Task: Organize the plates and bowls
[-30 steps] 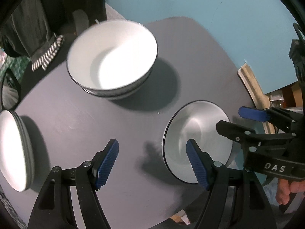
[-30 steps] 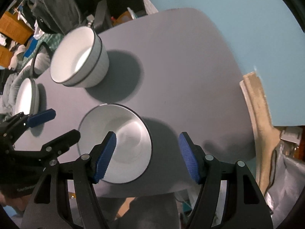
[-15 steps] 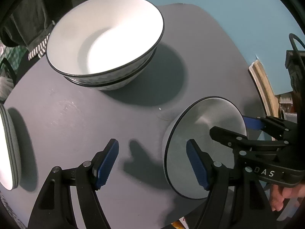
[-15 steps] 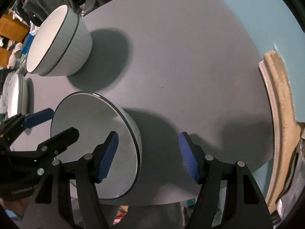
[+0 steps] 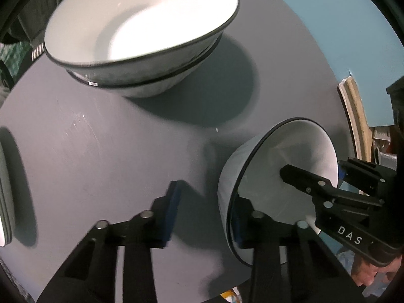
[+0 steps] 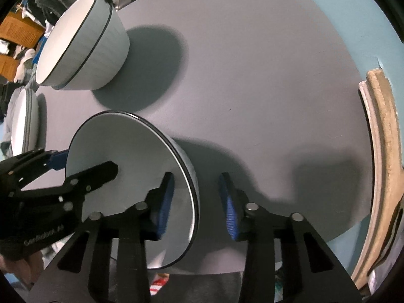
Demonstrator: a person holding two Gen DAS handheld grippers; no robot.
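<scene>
Left wrist view: the left gripper [image 5: 204, 210] straddled the near wall of the single bowl [image 5: 285, 166], one pad outside, one inside, jaws closing with the rim between them but the outer pad not yet touching. The right gripper [image 5: 313, 174] straddled the opposite rim, probably so both sides lift evenly. Ahead stood two stacked bowls [image 5: 141, 25], likely this bowl's destination. Far to the left, stacked plates [image 5: 5, 197] sat at the table [image 5: 101, 151] edge; their count was unclear.

Right wrist view: the right gripper [image 6: 195, 205] bracketed the single bowl's [image 6: 121, 156] rim, jaws narrowing, pads seemingly short of contact. The left gripper [image 6: 83, 162] reached in from the left. Beyond lay the stacked bowls [image 6: 83, 38] and plates [image 6: 26, 116].
</scene>
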